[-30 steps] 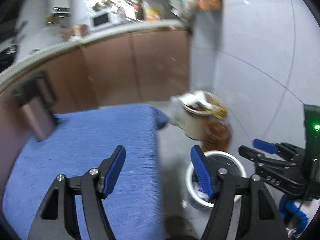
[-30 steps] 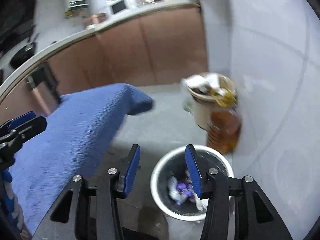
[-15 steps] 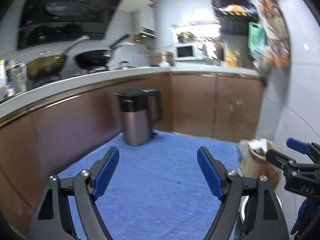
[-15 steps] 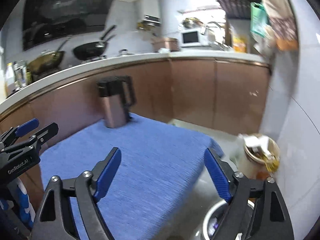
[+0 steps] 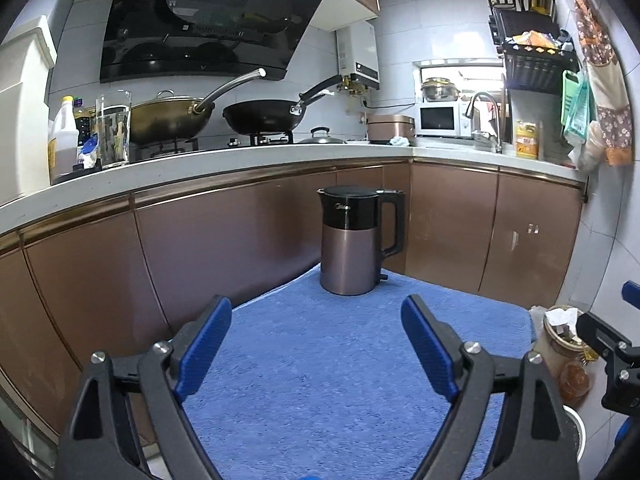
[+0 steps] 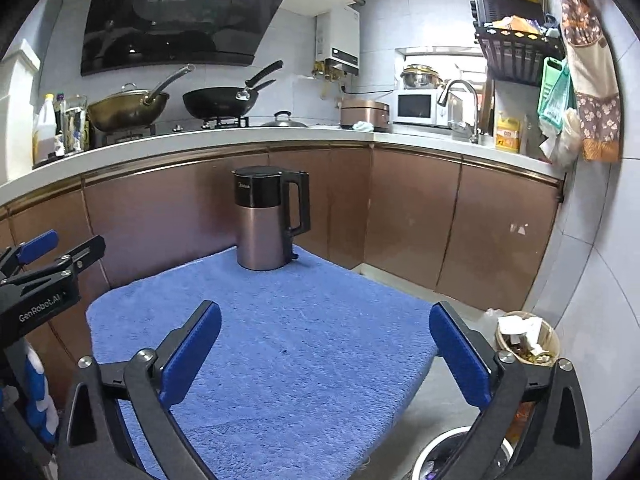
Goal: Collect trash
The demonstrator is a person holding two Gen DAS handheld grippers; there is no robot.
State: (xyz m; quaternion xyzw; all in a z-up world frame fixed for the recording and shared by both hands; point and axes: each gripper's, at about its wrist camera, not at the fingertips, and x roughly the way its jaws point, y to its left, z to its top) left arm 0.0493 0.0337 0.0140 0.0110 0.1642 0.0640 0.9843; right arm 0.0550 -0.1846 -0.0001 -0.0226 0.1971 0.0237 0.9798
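Observation:
My left gripper is open and empty above the blue towel-covered table. My right gripper is open and empty above the same table, near its right edge. A white trash bin with scraps inside stands on the floor below the right gripper; only its rim shows in the left wrist view. No loose trash shows on the towel. The right gripper's body shows at the right of the left wrist view.
A copper and black kettle stands at the table's far edge, also in the right wrist view. A full tan bucket and an oil jug stand on the floor by the right wall. Brown cabinets and a counter run behind.
Both grippers have swung up from looking down at the floor bin to looking level across the table. Both have opened wider. The kettle and the counter have come into view.

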